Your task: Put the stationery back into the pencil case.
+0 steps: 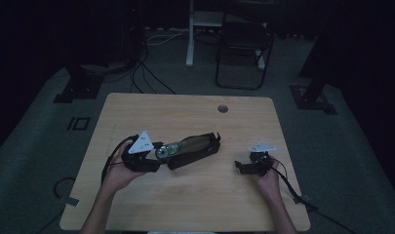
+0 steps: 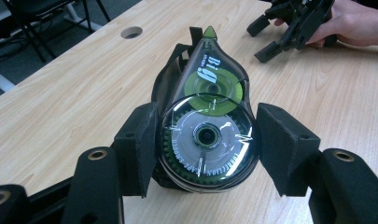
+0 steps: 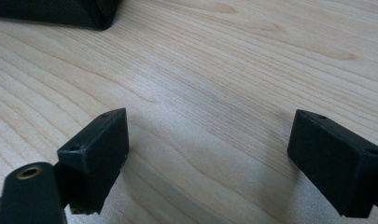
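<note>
Between our left gripper's jaws at frame centre sits the correction tape, clamped by its sides over the black pouch, seemingly for stowing; our right gripper rests wide apart, empty.

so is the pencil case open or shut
Open: the black pencil case gapes behind the correction tape dispenser, whose tip points into its mouth, held by the left gripper.

One correction tape dispenser is in sight, with two reels inside its clear shell: one green, one silver. One black pencil case lies under it. Two grippers are present, a left gripper and a right gripper, on one wooden tabletop with one round cable hole. One folding chair stands beyond.
</note>
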The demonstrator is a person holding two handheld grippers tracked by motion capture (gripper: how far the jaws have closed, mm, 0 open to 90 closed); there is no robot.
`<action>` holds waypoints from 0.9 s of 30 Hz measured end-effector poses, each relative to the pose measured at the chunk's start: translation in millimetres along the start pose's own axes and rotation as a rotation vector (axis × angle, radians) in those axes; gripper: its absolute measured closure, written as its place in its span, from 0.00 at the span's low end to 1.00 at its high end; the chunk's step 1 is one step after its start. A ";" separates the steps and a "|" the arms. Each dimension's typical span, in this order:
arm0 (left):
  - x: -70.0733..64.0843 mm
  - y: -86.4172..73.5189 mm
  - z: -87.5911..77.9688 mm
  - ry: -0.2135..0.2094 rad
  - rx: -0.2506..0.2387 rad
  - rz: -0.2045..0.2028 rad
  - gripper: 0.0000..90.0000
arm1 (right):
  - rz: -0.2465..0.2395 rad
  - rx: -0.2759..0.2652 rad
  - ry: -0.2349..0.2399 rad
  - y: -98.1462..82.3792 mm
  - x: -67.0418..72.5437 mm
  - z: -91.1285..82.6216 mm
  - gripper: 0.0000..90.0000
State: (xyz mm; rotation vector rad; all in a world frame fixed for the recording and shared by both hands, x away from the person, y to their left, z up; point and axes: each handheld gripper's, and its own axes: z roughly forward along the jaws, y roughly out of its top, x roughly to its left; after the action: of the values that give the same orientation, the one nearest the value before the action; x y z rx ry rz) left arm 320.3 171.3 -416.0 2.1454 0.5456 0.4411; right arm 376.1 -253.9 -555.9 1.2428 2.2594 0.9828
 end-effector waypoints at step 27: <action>5.8 12.7 14.1 -0.010 0.001 0.004 0.46 | -0.003 0.000 0.003 0.3 -0.5 0.3 0.14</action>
State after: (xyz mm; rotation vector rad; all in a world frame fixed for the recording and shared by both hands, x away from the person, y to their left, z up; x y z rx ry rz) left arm 334.9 158.2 -413.1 2.1490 0.5359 0.4319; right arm 376.7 -254.0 -555.9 1.2382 2.2629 0.9838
